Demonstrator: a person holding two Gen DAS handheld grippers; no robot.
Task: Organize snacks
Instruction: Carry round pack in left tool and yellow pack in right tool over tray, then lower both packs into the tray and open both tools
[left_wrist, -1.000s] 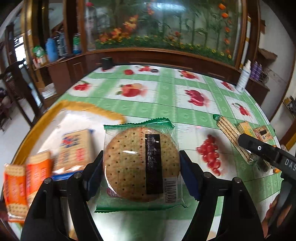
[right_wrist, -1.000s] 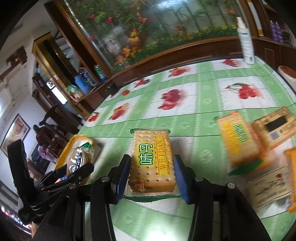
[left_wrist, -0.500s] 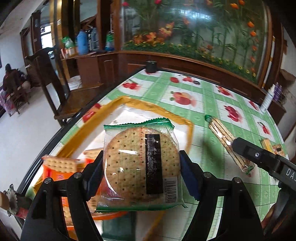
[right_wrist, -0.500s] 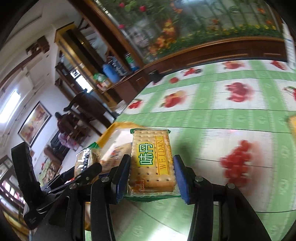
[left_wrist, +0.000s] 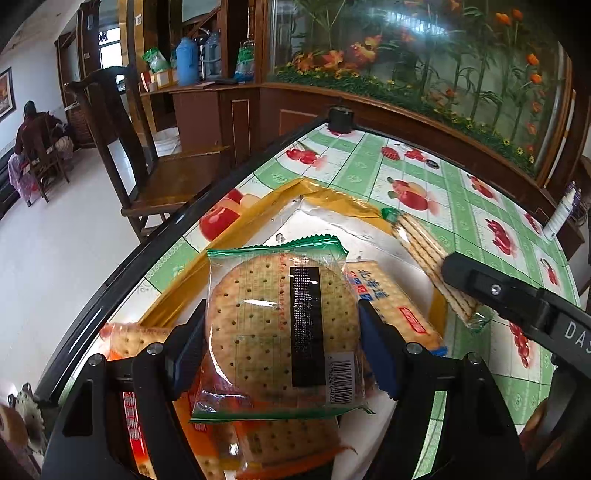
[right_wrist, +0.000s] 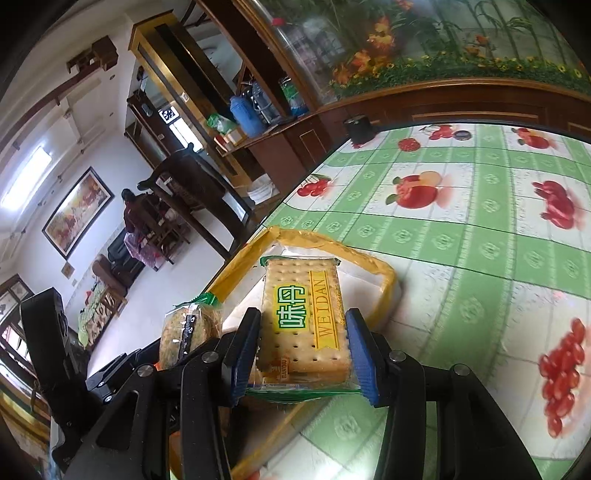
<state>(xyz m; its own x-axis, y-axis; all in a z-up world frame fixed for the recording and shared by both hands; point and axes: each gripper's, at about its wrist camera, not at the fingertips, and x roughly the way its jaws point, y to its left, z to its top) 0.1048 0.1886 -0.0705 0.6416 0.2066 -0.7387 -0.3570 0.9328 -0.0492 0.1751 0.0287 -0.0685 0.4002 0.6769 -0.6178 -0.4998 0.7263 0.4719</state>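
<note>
A: Claws first, pls. Left claw?
B: Clamped on round cracker pack, green-edged clear wrap w/ black strip, pads on both sides. Held above yellow-rimmed tray at near-left edge of tabletop.

A: Right claw?
B: Clamped on rectangular WEIDAN cracker pack, blue pads tight on both long sides. Over the near part of the same tray. In left cam the pack shows as a long cracker stack at tray's right rim, w/ right claw's black body partly over it.

A: What's in the tray?
B: Blue-label cracker pack just right of the round one; orange packs below and left, partly hidden.

A: Other stuff?
B: Wooden chair left of tabletop, person seated far left, black cup at far corner. Tabletop cloth green checks w/ fruit.
</note>
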